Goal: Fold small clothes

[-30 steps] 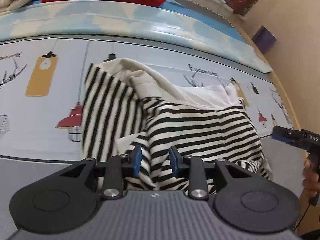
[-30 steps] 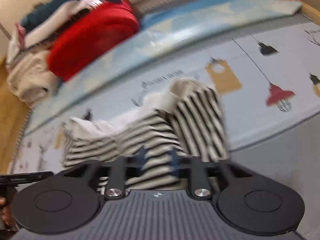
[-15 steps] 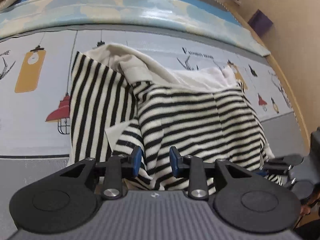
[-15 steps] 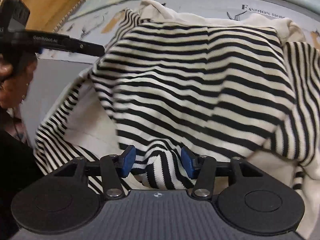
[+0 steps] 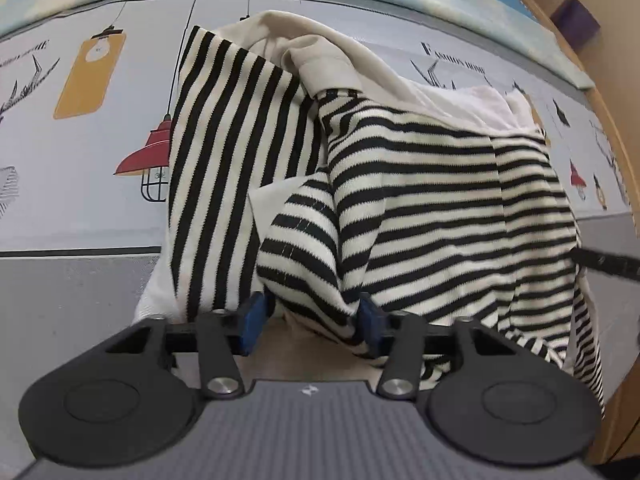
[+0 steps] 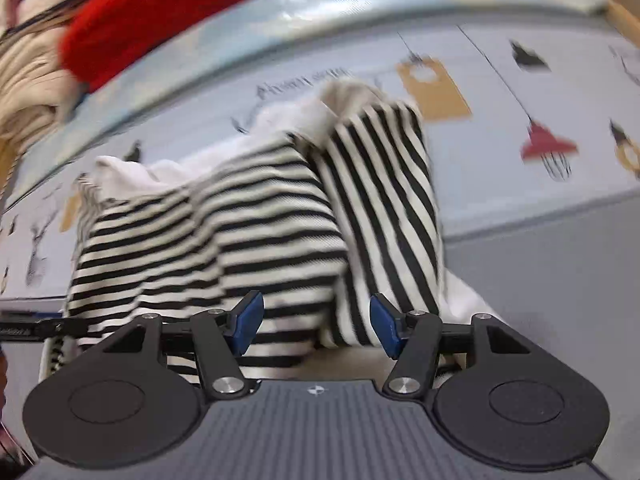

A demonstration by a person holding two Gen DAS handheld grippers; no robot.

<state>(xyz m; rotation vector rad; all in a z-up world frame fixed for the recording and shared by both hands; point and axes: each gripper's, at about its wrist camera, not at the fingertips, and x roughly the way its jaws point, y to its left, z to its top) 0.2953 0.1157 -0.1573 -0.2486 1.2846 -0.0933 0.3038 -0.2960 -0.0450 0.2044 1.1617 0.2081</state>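
The striped top [image 5: 420, 200] lies crumpled on the printed mat [image 5: 72, 184], black and cream bands running level across its body and upright on the part folded over at one side. Its cream lining and a ribbed cuff [image 5: 324, 68] show at the far edge, beyond the fingertips of both grippers.

The left gripper [image 5: 310, 320] points steeply down at the near hem. Its jaws have just been closing, yet the blue pads [image 5: 252, 320] stand apart. A hanging fold of the striped cloth sits between them, lying against the right-hand pad, while the left-hand pad has a clear gap to the fabric, so nothing is clamped. Ahead of the fingers the body of the top rises in a heap; to the left of them the upright-striped panel drapes down to the grey part of the mat.

The right gripper [image 6: 316, 324] also points down at the near edge of the top [image 6: 248, 232]. This view is blurred. Its jaws have just been opening, and the blue pads [image 6: 384, 326] stand wide apart with striped cloth in the gap but not pressed by either pad. Beyond the fingers and far to the left a red garment [image 6: 160, 12] lies on a pile of pale clothes [image 6: 28, 84], well apart from the top. At the left edge, level with the fingertips, a thin black bar of the other gripper [image 6: 36, 326] reaches in beside the hem
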